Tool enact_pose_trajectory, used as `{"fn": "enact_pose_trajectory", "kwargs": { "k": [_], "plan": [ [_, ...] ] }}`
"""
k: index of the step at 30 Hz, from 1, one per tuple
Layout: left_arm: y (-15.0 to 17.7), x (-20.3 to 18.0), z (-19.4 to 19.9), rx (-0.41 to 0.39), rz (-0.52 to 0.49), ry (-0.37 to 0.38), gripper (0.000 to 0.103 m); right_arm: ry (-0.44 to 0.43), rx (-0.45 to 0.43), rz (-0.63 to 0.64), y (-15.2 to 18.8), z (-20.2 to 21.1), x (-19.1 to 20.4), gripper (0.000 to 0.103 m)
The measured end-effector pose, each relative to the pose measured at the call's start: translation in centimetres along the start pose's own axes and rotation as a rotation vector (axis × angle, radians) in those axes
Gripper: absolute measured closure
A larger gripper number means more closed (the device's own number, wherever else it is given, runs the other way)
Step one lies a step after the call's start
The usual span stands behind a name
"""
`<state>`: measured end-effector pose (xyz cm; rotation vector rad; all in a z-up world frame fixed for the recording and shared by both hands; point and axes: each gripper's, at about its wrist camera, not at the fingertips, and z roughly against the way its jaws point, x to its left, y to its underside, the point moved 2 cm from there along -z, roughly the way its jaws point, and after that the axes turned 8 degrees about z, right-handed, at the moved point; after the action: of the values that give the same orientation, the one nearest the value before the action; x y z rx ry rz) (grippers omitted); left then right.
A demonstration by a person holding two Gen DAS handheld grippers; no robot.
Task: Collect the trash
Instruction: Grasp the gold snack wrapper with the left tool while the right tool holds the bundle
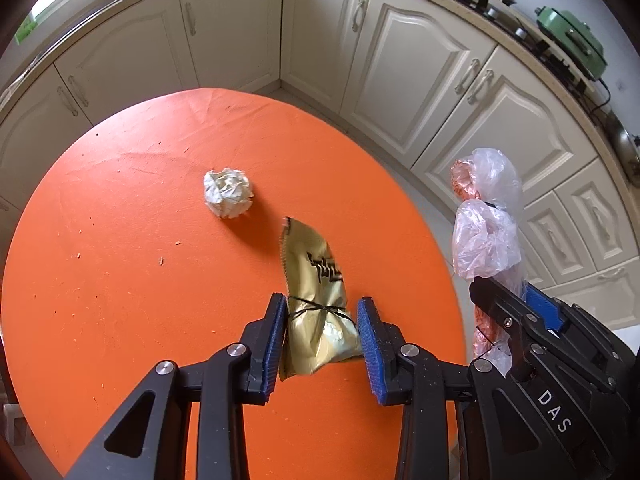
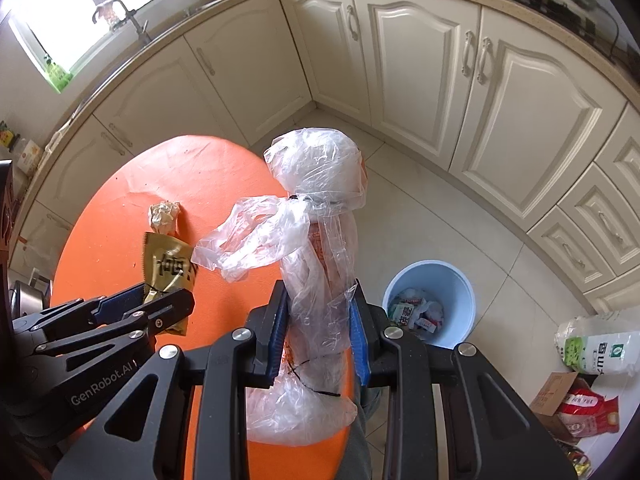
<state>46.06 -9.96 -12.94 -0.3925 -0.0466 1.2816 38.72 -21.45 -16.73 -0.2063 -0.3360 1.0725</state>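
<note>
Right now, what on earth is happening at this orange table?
A person is clearing trash with two hand-held grippers. The left hand-held gripper is clamped on a gold foil wrapper, lifted above the orange table. The right hand-held gripper holds a bundle of clear plastic bag. A crumpled paper ball still lies on the table. A blue bin with rubbish already in it stands on the floor beside the table.

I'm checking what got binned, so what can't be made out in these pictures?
- Bin contents: right wrist view, too small and partly behind the right claw.
- Clear bag contents: hazy behind crumpled plastic.
- Gold wrapper print: left wrist view, creased and partly folded away.
</note>
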Motion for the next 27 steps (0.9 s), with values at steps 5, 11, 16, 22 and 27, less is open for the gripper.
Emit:
{"fn": "enact_pose_trajectory", "kwargs": {
  "k": [5,11,16,22,27],
  "plan": [
    [1.1,-2.9,0.7,-0.002,-0.043,0.011,0.091,0.015,-0.027,-0.04,0.9,1.9,-2.7,0.075],
    [1.6,-4.7,0.2,0.038,-0.073,0.066,0.098,0.039,-0.04,-0.092,2.4,3.3,-5.9,0.075],
    [0.3,-3.7,-1.0,0.026,-0.035,0.014,0.093,0.027,-0.016,-0.106,3.5,2.7,-7.4,0.075],
    [-0.2,-2.3,-1.7,0.027,0.005,-0.029,0.054,0.01,-0.003,-0.102,3.6,2.0,-7.7,0.075],
    [0.3,-2.6,-2.9,0.051,0.02,-0.054,0.046,-0.007,0.007,-0.082,3.4,1.3,-6.8,0.075]
  ]
}}
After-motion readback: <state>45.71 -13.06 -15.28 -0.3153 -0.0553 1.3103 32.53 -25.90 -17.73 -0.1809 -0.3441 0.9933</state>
